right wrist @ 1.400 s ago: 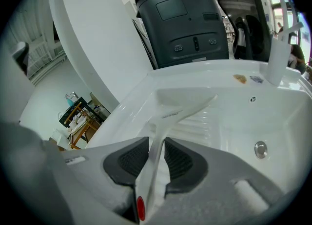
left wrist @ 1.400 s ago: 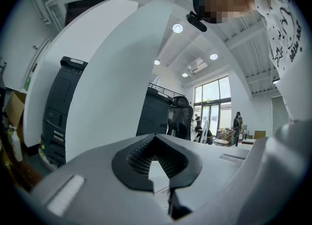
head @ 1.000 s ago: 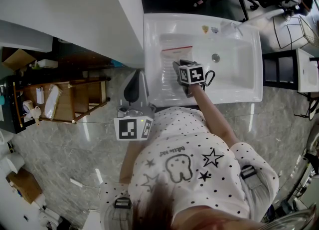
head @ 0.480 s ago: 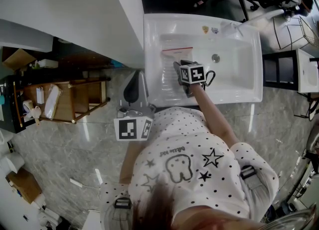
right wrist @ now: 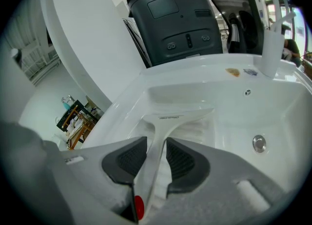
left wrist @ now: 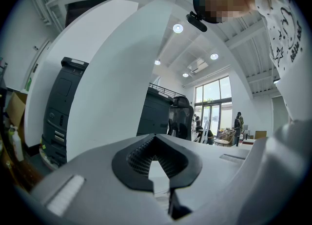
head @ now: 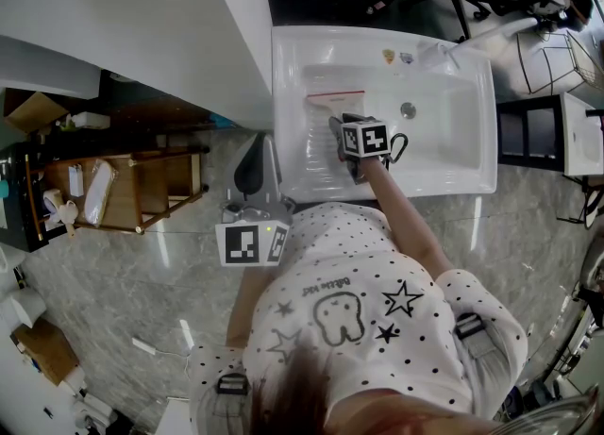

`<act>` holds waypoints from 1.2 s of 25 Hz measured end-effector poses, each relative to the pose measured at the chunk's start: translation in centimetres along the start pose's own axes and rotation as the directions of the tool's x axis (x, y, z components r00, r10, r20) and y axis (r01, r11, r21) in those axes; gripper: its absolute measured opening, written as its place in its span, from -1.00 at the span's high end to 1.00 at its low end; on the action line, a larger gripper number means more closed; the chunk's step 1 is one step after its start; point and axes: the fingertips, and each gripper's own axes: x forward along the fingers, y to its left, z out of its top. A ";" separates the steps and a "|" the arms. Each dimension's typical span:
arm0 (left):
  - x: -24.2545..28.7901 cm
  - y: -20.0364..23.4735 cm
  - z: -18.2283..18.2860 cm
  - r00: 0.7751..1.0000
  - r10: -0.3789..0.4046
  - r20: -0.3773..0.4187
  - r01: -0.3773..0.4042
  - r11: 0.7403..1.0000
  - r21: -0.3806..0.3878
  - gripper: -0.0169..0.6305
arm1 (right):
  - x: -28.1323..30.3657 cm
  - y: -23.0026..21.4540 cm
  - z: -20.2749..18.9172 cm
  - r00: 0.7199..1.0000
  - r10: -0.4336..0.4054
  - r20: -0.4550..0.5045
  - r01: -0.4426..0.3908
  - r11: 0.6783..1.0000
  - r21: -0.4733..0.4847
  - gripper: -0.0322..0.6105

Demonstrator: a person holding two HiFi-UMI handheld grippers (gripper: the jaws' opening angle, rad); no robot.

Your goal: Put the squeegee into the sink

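The white squeegee (head: 332, 108) with a red-edged blade lies in the white sink (head: 477, 174), blade end toward the far wall. My right gripper (head: 338, 128) reaches down into the basin over its handle. In the right gripper view the squeegee (right wrist: 168, 121) runs between the black pads (right wrist: 124, 159); the jaws are opening and a thin gap shows beside the handle. The right gripper (right wrist: 156, 153) points at the sink (right wrist: 285, 99) floor. My left gripper (head: 250, 174) hangs outside the sink's near left corner, level, with nothing in it. In its own view the left gripper (left wrist: 156, 158) has its pads together.
A drain (head: 408, 109) sits right of the squeegee, and a faucet (head: 444, 51) stands on the far rim. A white counter wall (head: 142, 27) runs along the left. A wooden shelf (head: 142, 188) stands at lower left. Chairs and a black stand (head: 528, 131) are to the right.
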 end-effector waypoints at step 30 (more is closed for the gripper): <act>0.2 0.0 -0.1 1.000 -0.003 -0.004 0.003 1.000 -0.004 0.98 | -0.3 -0.2 0.2 1.000 0.006 0.013 -0.006 0.999 0.035 0.36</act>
